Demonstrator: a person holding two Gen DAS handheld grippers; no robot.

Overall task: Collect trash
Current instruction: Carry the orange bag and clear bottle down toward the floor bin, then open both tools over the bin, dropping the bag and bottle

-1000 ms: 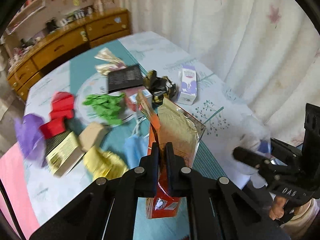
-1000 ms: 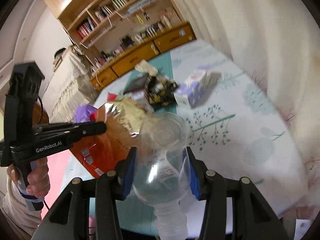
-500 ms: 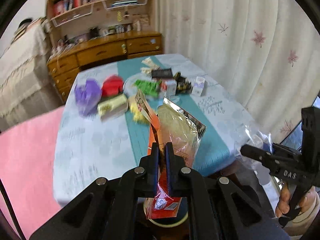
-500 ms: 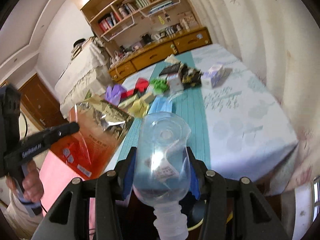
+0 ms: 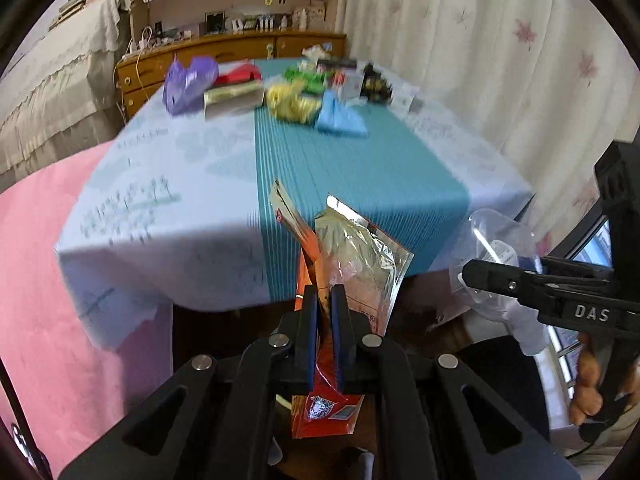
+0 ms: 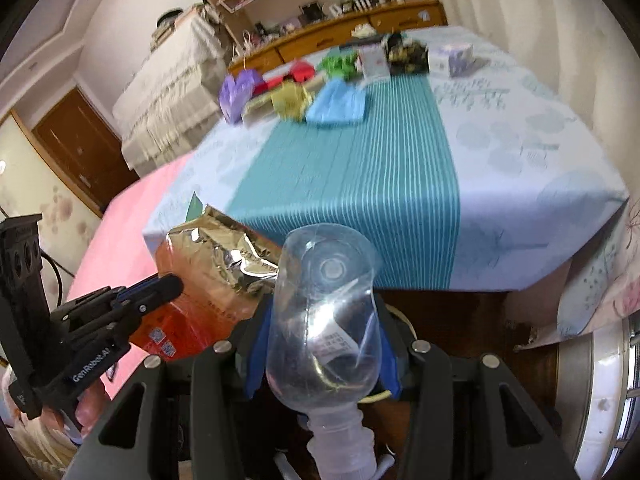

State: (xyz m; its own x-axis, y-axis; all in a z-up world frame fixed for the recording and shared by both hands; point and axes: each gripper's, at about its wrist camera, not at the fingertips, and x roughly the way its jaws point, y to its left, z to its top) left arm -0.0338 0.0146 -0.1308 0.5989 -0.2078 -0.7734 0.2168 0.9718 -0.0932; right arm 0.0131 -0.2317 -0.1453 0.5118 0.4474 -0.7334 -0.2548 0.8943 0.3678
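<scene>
My left gripper (image 5: 325,300) is shut on an orange and gold snack bag (image 5: 352,264), held below the table's near edge; the bag also shows in the right wrist view (image 6: 208,280). My right gripper (image 6: 320,320) is shut on a clear crushed plastic bottle (image 6: 324,304), its cap end toward the camera; the bottle also shows in the left wrist view (image 5: 492,248). Both grippers are off the table, side by side. More trash lies at the table's far end: a purple bag (image 5: 186,82), a yellow wrapper (image 5: 290,100), a blue mask (image 5: 340,116).
The table (image 6: 500,152) has a pale cloth with a teal striped runner (image 5: 344,176). A pink floor covering (image 5: 36,280) lies to the left. A curtain (image 5: 500,60) hangs on the right. A wooden sideboard (image 5: 200,56) and shelves stand behind the table.
Both grippers have pulled back and down from over the table to below its near edge, each keeping its item. The trash pile is farther away now.
</scene>
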